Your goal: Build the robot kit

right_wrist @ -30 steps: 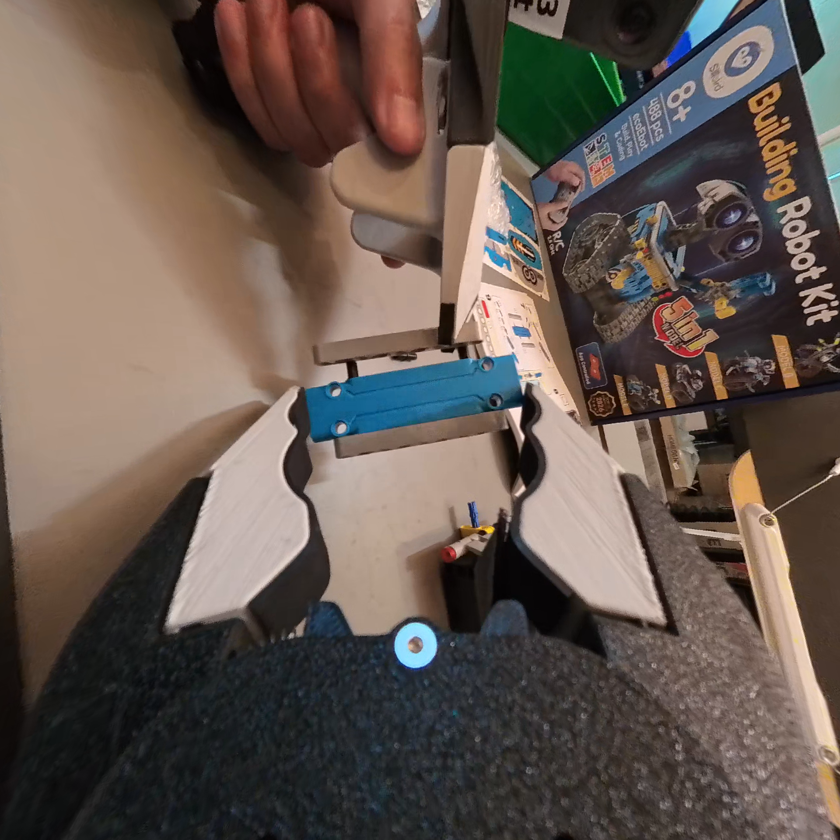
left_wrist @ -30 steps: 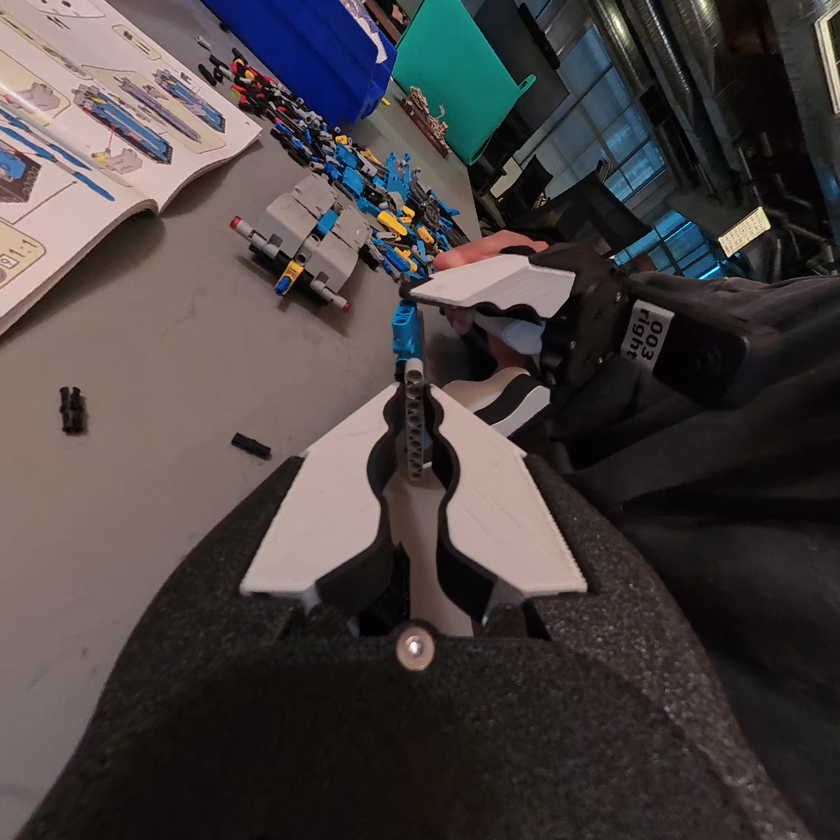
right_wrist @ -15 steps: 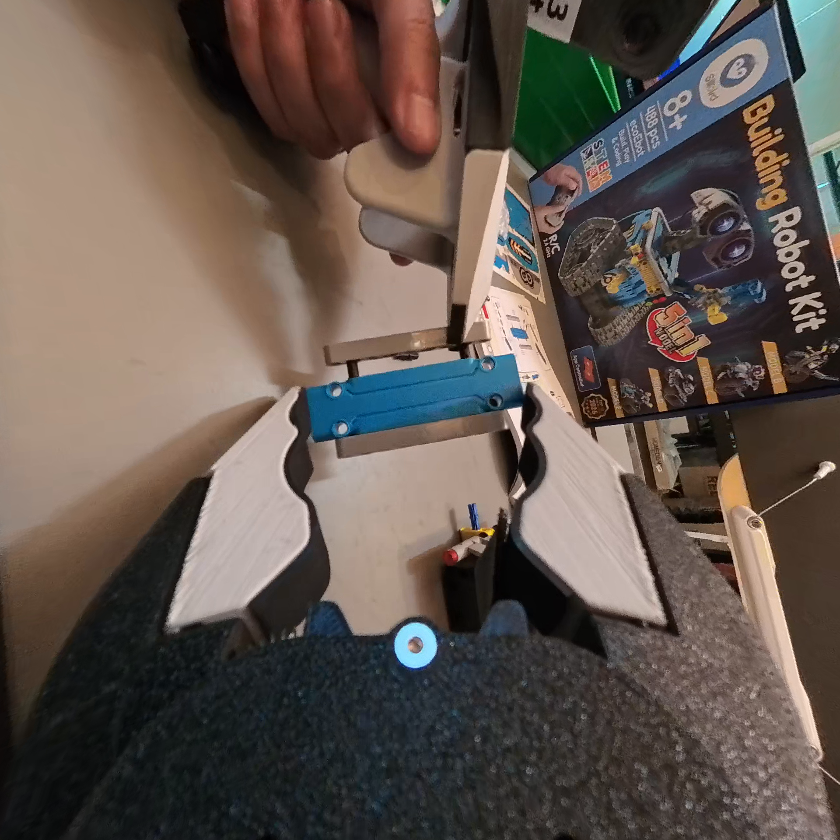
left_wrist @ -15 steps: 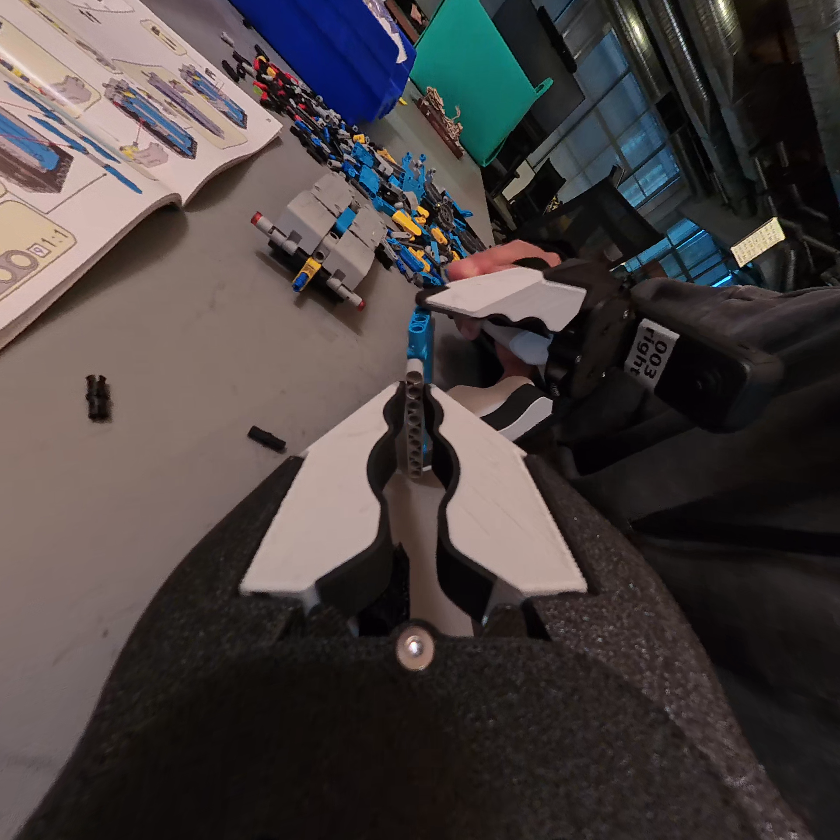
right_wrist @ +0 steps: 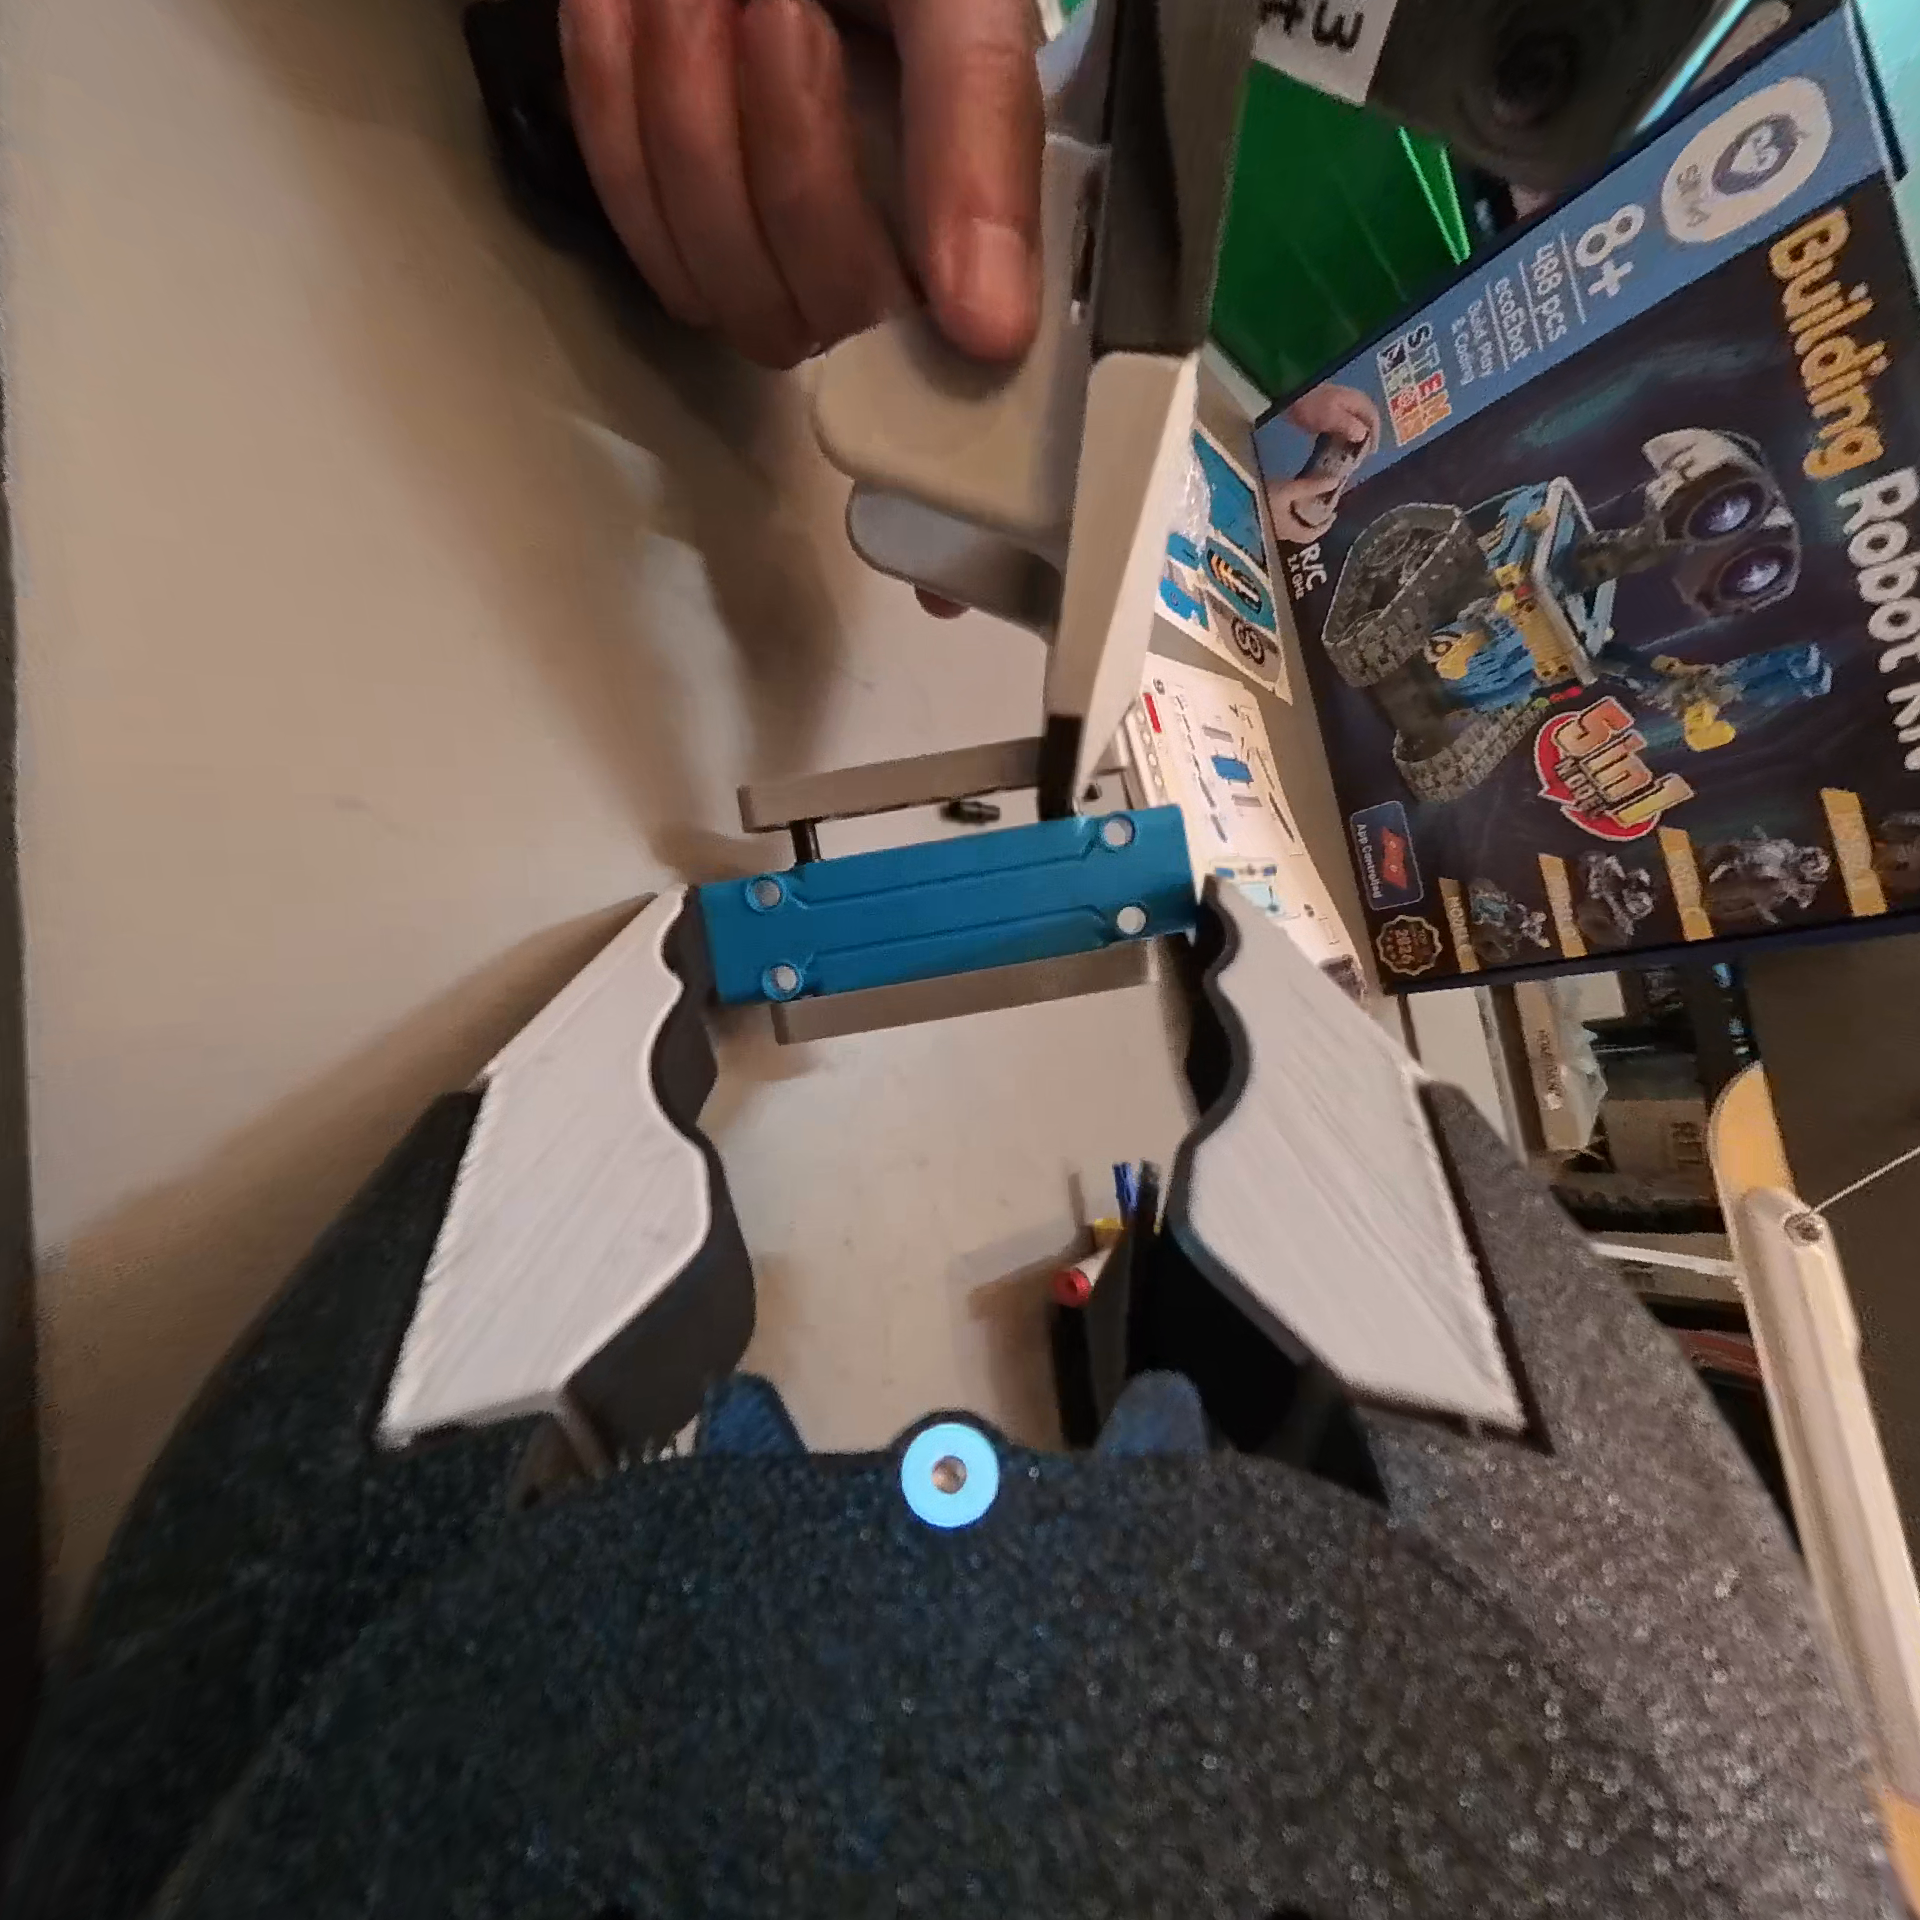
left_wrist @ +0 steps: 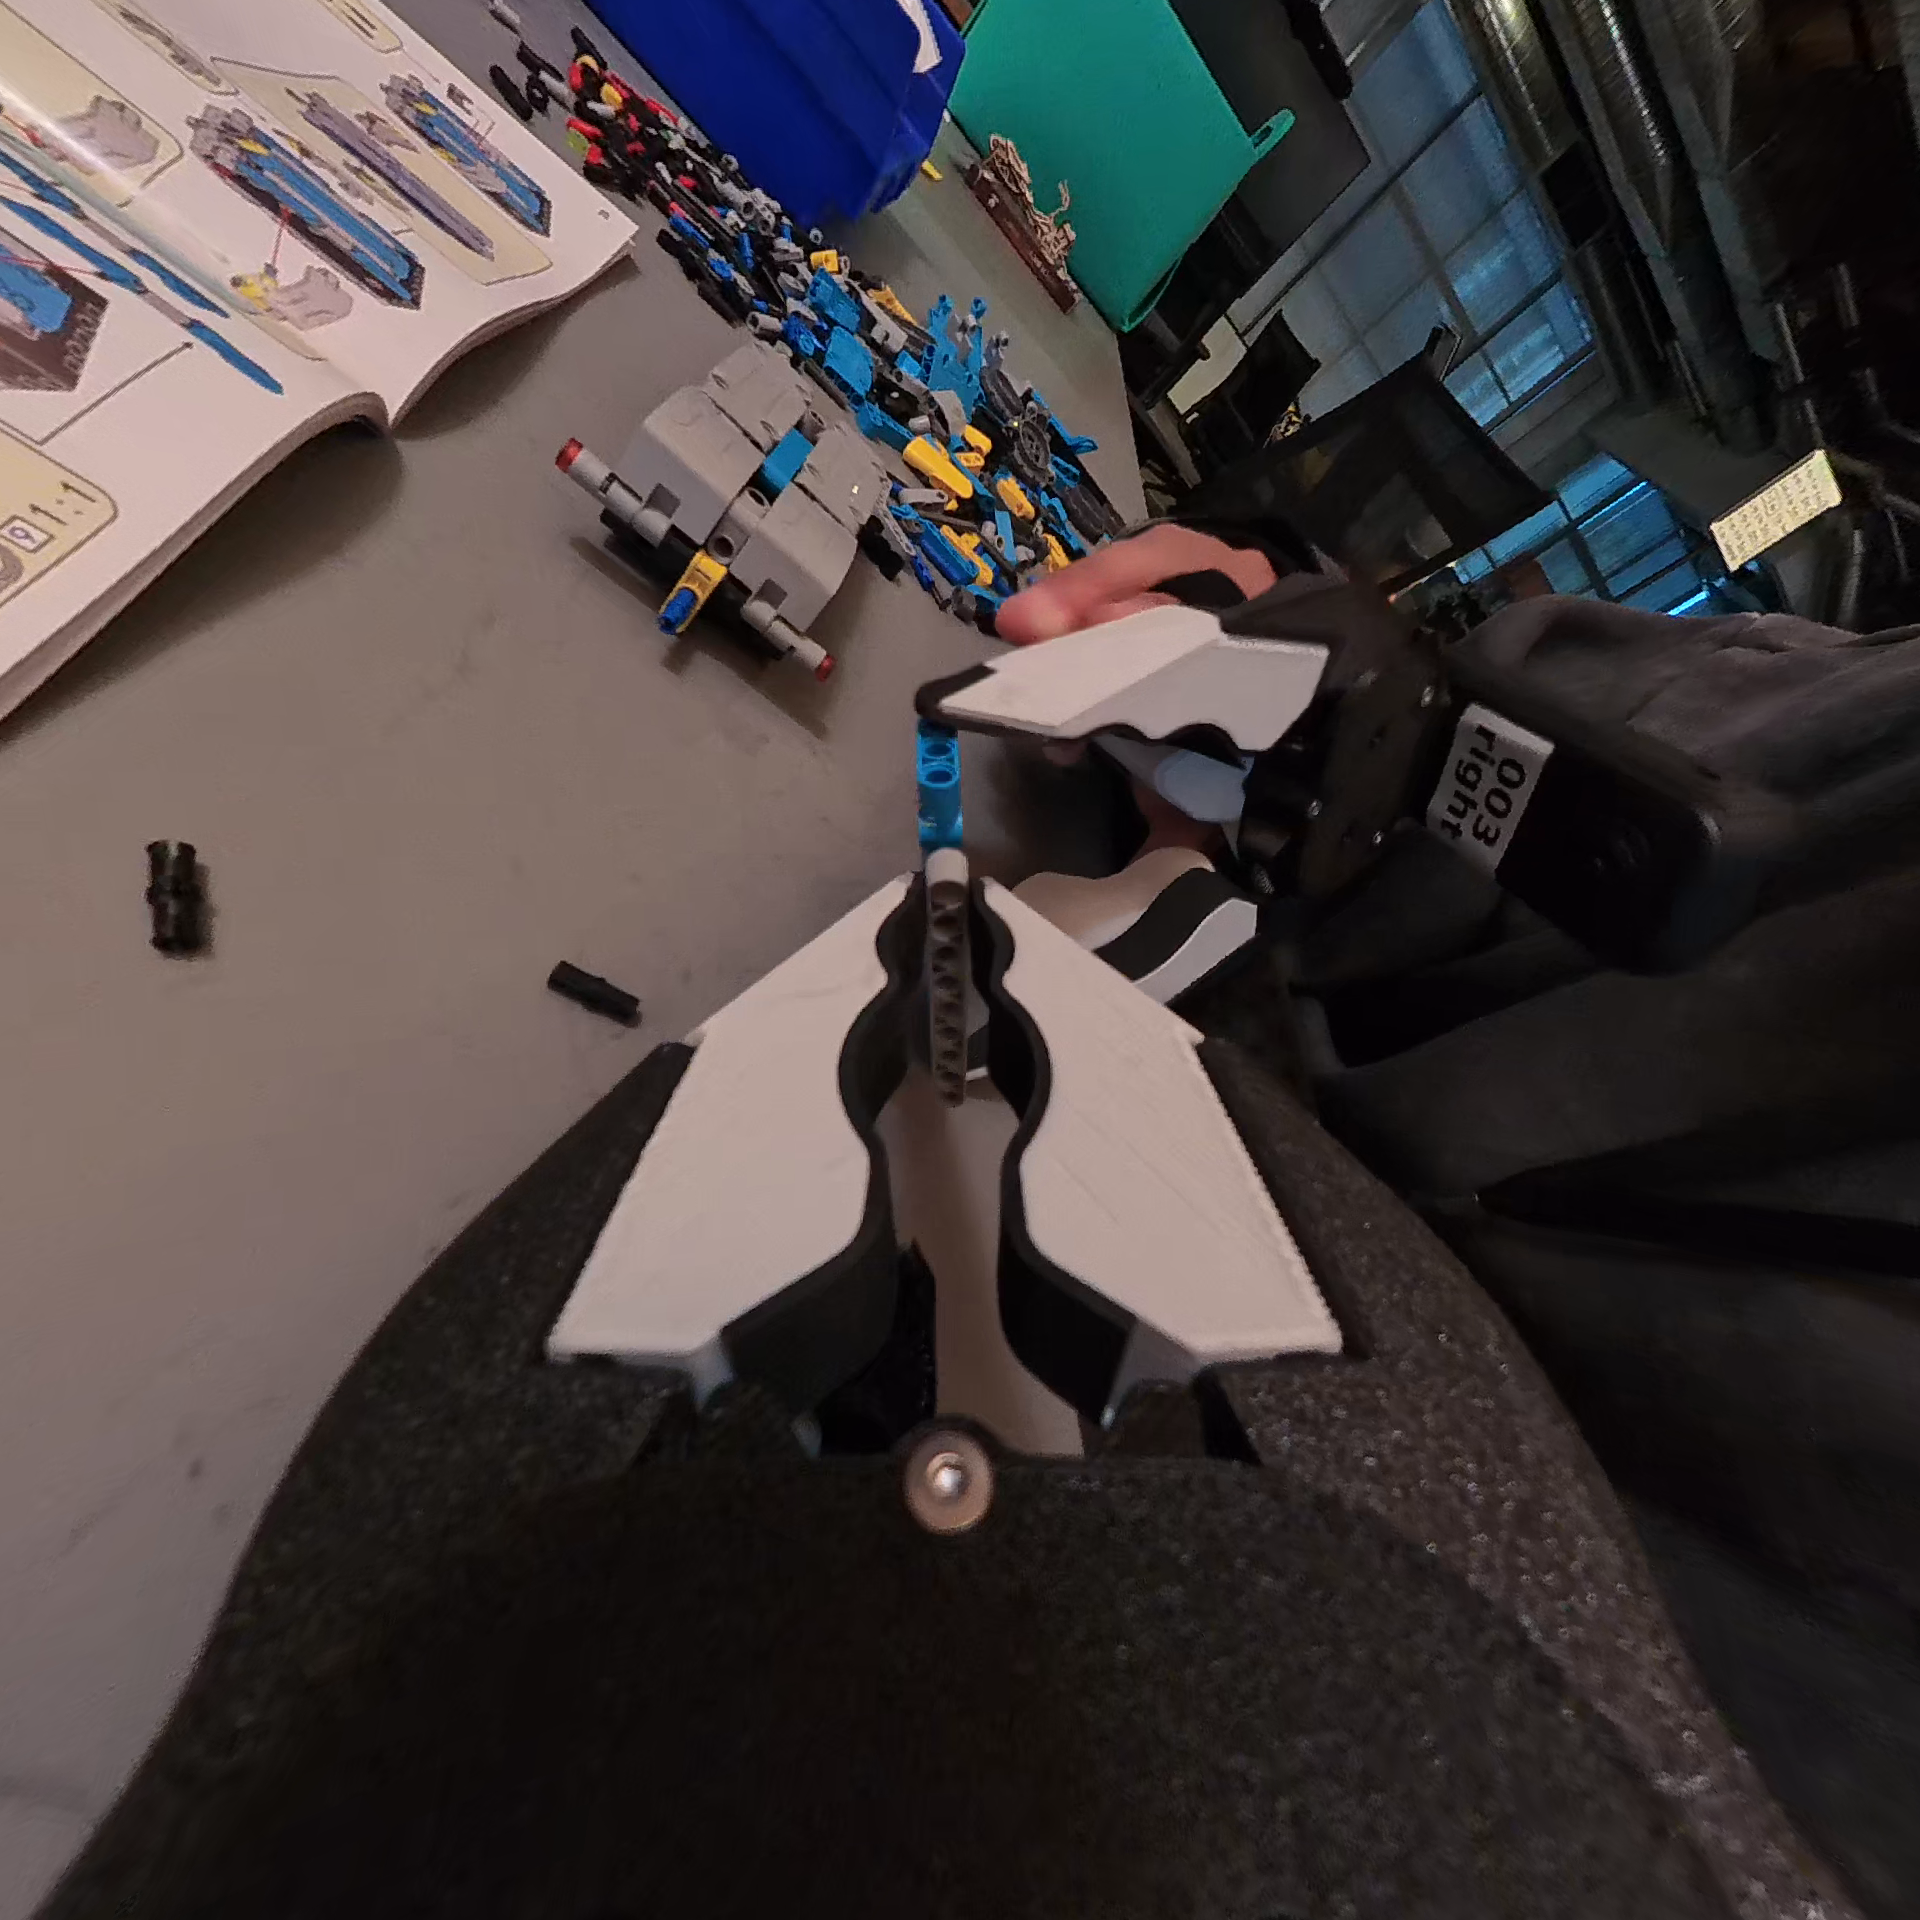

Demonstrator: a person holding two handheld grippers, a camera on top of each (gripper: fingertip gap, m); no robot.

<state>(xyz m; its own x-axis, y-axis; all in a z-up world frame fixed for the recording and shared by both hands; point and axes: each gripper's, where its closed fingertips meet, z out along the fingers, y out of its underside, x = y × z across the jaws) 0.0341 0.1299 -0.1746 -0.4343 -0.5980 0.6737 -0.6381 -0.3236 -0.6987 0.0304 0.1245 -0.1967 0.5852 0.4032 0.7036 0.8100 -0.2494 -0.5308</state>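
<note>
A grey perforated beam (left_wrist: 948, 997) is pinched edge-on in the left gripper (left_wrist: 943, 904); a blue panel (right_wrist: 940, 904) is spanned lengthwise by the right gripper (right_wrist: 940, 914) — bare table (left_wrist: 364, 790) lies leftward, where two black pins (left_wrist: 592, 992) are scattered.

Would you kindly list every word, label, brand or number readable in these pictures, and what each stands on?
I do not quote writing; these things bear it.
White label on the right gripper: legible.
Second white label on the left gripper: cut off.
Blue and dark kit box: large print, legible.
Open instruction booklet: small print.
Sticker sheet: too small.
Pale background sign: too small.
</note>
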